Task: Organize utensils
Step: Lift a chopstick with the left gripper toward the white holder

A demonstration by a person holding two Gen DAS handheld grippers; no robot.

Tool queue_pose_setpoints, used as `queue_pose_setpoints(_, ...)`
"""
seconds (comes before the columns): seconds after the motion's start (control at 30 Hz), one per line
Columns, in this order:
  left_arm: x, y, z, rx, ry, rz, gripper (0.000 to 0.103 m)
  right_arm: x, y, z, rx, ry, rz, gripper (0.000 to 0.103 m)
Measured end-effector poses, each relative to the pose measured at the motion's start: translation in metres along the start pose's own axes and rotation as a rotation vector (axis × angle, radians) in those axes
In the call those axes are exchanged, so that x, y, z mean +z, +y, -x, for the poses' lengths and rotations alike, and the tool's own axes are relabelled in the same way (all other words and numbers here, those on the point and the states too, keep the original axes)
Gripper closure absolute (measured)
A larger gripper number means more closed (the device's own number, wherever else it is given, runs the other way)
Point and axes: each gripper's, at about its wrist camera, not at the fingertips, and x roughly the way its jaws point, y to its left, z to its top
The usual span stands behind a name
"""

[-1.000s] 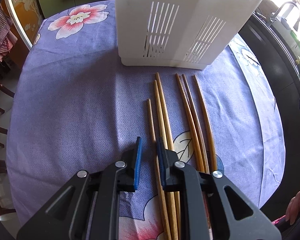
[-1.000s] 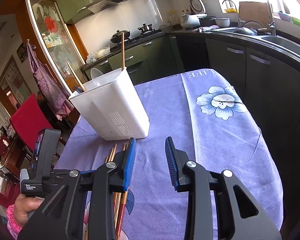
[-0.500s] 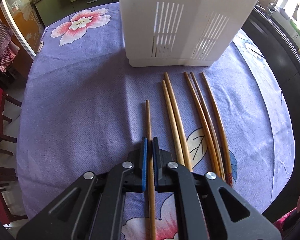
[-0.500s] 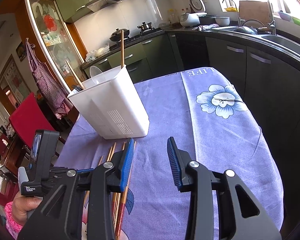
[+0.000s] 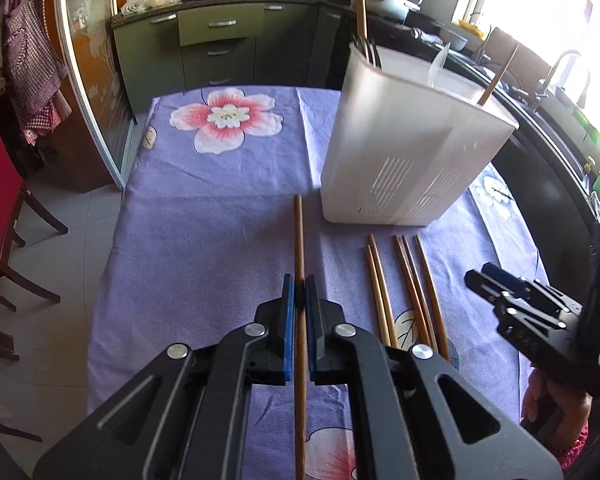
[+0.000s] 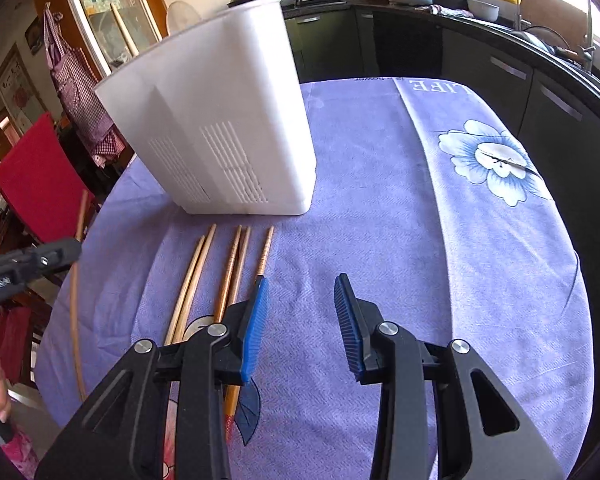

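My left gripper (image 5: 299, 286) is shut on one brown wooden chopstick (image 5: 299, 236) and holds it lifted off the table, pointing toward the white slotted utensil holder (image 5: 404, 152). The held chopstick also shows at the left of the right wrist view (image 6: 74, 308). Several more chopsticks (image 5: 404, 280) lie side by side on the purple cloth in front of the holder (image 6: 228, 128); they also show in the right wrist view (image 6: 220, 276). My right gripper (image 6: 300, 292) is open and empty, low over the cloth just right of the lying chopsticks. The holder has utensils standing in it.
The purple flowered tablecloth (image 5: 204, 216) covers a rounded table. A red chair (image 6: 36, 176) stands off the table's left side. Dark kitchen cabinets (image 6: 500, 64) and a sink counter run along the back and right.
My left gripper closed on one chopstick and lifted it off the cloth, tilting up toward the holder. My right gripper moved down and closer to the lying chopsticks, staying open.
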Motion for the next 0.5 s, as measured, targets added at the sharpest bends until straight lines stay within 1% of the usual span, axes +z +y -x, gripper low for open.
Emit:
queue_pose_setpoints(0.07,-0.001,0.003,0.014,-0.001,-0.050,0.002,0.098,-0.001,0.010,-0.010,-0.010,0.016,0.026,0.071)
queue_pose_setpoints(0.1,0.000,0.004,0.019,-0.002,-0.070,0.002,0.098,-0.001,0.013,-0.015,-0.011,0.023,0.036,0.073)
queue_pose_setpoints(0.2,-0.002,0.004,0.034,0.000,-0.122,-0.009,0.098,0.000,0.024,-0.022,-0.029,0.031,0.062,0.075)
queue_pose_setpoints(0.23,-0.002,0.004,0.037,-0.002,-0.131,-0.011,0.098,0.000,0.028,-0.025,-0.038,0.033,0.073,0.079)
queue_pose_setpoints(0.3,-0.003,0.005,0.042,-0.010,-0.143,-0.017,0.098,0.001,0.032,-0.029,-0.057,0.041,0.086,0.080)
queue_pose_setpoints(0.4,-0.004,0.006,0.044,-0.016,-0.150,-0.015,0.098,0.001,0.035,-0.036,-0.081,0.065,0.094,0.088)
queue_pose_setpoints(0.47,-0.005,0.007,0.044,-0.019,-0.148,-0.014,0.098,0.001,0.037,-0.040,-0.090,0.078,0.100,0.088)
queue_pose_setpoints(0.5,-0.005,0.007,0.044,-0.022,-0.146,-0.012,0.098,0.000,0.039,-0.041,-0.093,0.083,0.104,0.090)
